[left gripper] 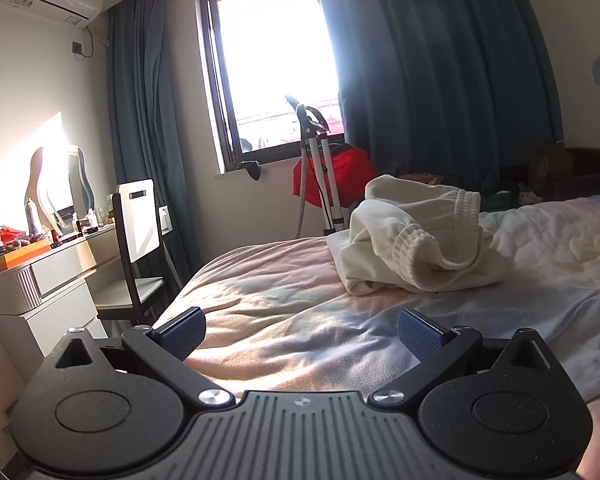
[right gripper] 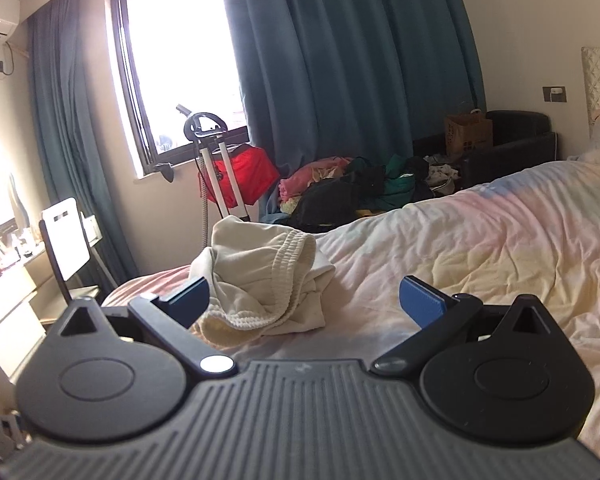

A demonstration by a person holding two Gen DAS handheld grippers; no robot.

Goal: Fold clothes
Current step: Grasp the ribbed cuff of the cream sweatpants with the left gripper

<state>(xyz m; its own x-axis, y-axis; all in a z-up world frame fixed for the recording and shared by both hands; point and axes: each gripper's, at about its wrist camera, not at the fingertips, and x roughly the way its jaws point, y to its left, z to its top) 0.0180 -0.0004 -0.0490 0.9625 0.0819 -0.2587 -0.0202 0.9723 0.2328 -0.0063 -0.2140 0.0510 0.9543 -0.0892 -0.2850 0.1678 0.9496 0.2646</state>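
— Both grippers empty?
— Yes. Left gripper (left gripper: 302, 334) and right gripper (right gripper: 304, 306) hover over the bed (left gripper: 284, 304), fingers spread wide, gripping nothing.
— And the clothes?
— Cream garment (left gripper: 416, 236) lies crumpled on the quilt, ahead of both, untouched. More clothes (right gripper: 352, 192) are heaped beyond the bed, under the curtain (right gripper: 348, 60).

The cream garment (right gripper: 268, 276) is partly hidden behind the right gripper's (right gripper: 304, 304) left finger.
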